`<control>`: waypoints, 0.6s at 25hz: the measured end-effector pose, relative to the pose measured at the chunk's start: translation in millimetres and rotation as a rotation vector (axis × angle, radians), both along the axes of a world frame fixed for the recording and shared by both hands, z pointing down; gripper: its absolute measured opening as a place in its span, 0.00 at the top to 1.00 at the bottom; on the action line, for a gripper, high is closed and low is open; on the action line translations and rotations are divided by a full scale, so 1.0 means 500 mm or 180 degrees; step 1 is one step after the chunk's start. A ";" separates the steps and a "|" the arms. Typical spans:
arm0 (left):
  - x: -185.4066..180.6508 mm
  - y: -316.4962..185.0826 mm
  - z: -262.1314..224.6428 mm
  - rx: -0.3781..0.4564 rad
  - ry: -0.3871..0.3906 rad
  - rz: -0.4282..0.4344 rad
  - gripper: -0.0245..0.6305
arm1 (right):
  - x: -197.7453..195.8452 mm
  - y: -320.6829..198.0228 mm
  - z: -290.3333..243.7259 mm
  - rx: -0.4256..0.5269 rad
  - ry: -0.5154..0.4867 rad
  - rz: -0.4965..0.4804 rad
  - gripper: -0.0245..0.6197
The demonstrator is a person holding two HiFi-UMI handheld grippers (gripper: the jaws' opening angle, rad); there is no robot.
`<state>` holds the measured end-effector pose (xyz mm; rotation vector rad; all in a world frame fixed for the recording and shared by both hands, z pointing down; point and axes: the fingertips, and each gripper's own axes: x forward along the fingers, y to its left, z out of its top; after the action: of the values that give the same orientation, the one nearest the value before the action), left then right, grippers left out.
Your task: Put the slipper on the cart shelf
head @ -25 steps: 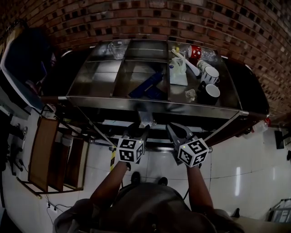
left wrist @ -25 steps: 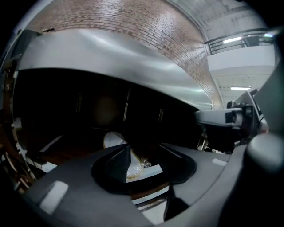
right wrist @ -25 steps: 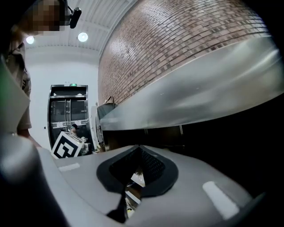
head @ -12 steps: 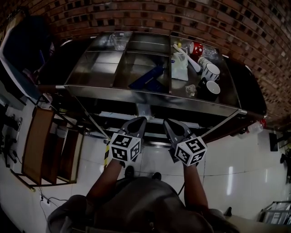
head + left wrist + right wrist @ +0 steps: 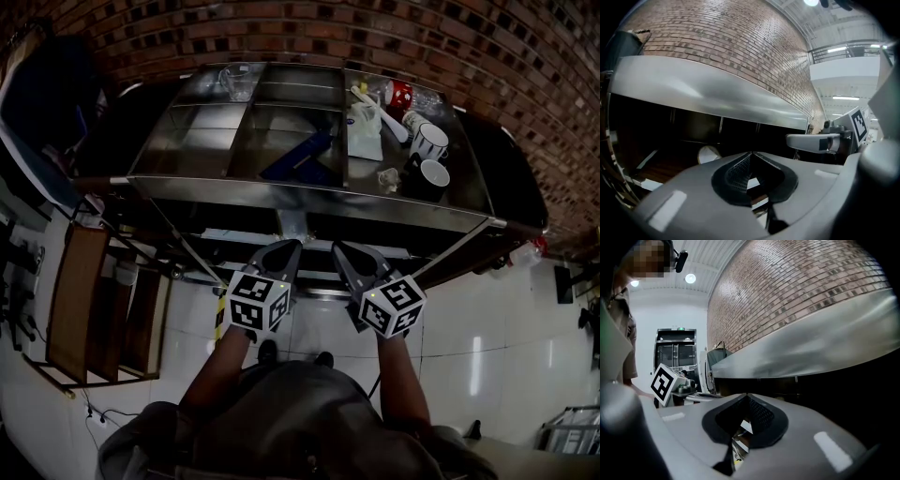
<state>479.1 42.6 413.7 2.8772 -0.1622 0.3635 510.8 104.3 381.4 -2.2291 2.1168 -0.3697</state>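
Since a second ago the left gripper (image 5: 291,247) has risen toward the underside of the cart's top tray (image 5: 309,195). Its jaws, apart then, now stand clenched tip to tip with nothing between them. The right gripper (image 5: 339,249) has hardly shifted; its jaws are likewise clenched and empty.

Risks noted:
- I take the pale rounded thing (image 5: 708,153) on the lower shelf (image 5: 656,171) for the slipper, but only one end of it shows. I cannot confirm that it lies fully on the shelf. If it overhangs the front edge, a brush from either gripper on the way out could tip it to the floor.
- The tray's steel rim runs just above both pairs of jaws. A further lift without backing off first would strike it and jolt the cart.
- The two grippers sit side by side, near each other. A sideways swing could knock them together.

Position of the slipper: ahead of the left jaws and off to their left, at about tip height in the left gripper view, deeper in the shelf bay, clear of the pads. From the right jaws it lies farther left again; the right gripper view does not show it.

Beyond that, a dark blue item (image 5: 302,157) lies in the tray's middle compartment, and two cups (image 5: 433,141) stand in its right one.
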 end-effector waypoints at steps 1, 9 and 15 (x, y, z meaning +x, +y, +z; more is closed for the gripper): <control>0.000 0.001 0.001 -0.0001 -0.0004 0.0003 0.95 | 0.000 0.001 0.000 0.0004 -0.0005 0.0002 0.96; 0.005 0.003 0.002 -0.0017 -0.0010 0.0016 0.95 | 0.003 0.009 -0.002 0.0026 -0.0016 0.0012 0.96; 0.006 0.004 0.002 -0.0015 -0.0020 0.0034 0.95 | 0.000 0.009 -0.003 0.0040 -0.0016 -0.0011 0.96</control>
<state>482.0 44.7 414.7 2.8736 -0.1468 0.3743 511.1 109.0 380.0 -2.2156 2.1148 -0.3608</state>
